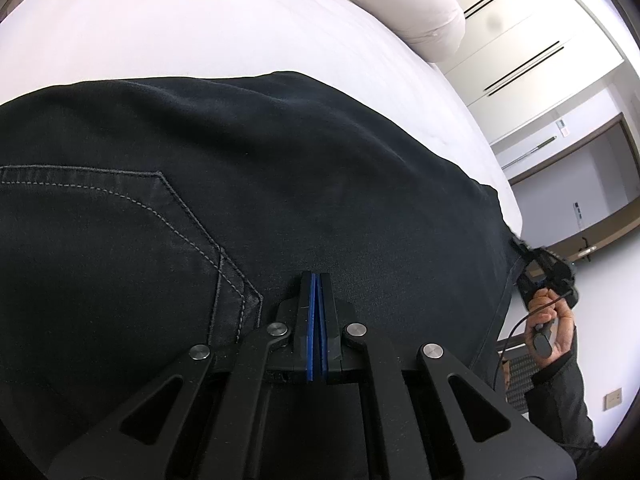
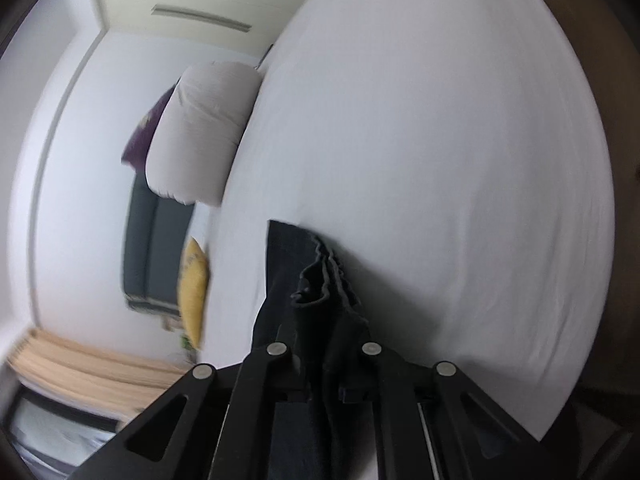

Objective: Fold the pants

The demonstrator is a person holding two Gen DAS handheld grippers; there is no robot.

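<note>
- The pants [image 1: 280,168] lie spread over the white bed [image 1: 200,32]. The seat area with a stitched back pocket [image 1: 100,240] sits at 9 o'clock in the left wrist view, and the dark cloth runs on toward 3 o'clock, to the mattress edge.
- Left gripper [image 1: 317,276]: the blue pads are pressed together at 6 o'clock, low over the fabric. Whether any cloth is pinched between them cannot be determined.
- Right gripper [image 2: 324,360]: clamped on a bunched hem end of the pants (several stacked layers show ahead of the fingers, toward 12 o'clock).
- A rolled duvet [image 2: 204,132] lies at 10 o'clock in the right wrist view, well apart from the garment.
- Progress, as judged: early to middle stage. The legs appear stacked together; the lengthwise folds toward the waist remain to be made.
</note>
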